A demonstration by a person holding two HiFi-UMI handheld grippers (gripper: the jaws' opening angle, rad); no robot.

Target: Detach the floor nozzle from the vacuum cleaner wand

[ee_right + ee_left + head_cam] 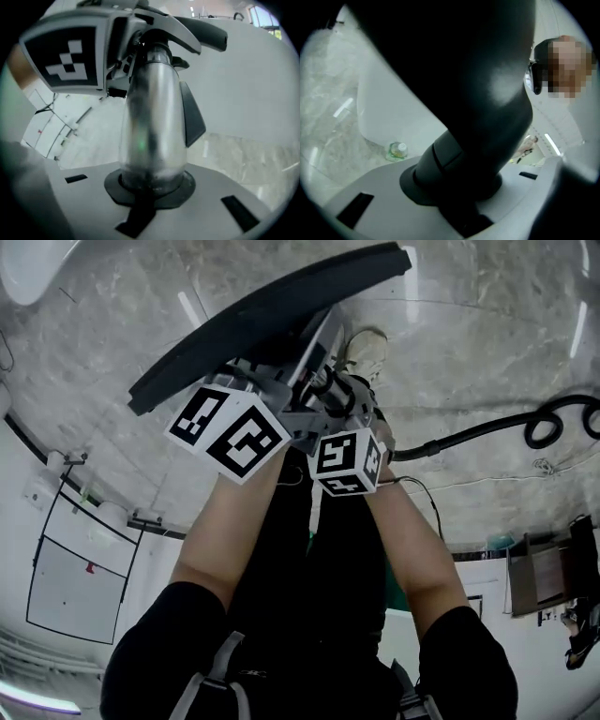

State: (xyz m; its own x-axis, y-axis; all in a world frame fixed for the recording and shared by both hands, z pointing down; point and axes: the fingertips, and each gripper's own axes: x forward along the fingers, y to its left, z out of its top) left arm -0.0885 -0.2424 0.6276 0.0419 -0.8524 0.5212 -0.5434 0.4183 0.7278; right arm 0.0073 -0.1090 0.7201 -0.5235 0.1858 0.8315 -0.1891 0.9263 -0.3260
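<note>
The long black floor nozzle is held up off the floor, slanting across the top of the head view. Its dark neck fills the left gripper view, and my left gripper is shut on it. The silver wand rises straight out from between my right gripper's jaws, so my right gripper is shut on the wand just behind the left one. The wand's far end runs into the neck beside the left gripper's marker cube. I cannot tell whether the joint between wand and neck is apart.
A black hose curls over the marble floor at the right. A shoe stands just beyond the grippers. A small bottle lies on the floor next to a white object. A person stands at the far right of the left gripper view.
</note>
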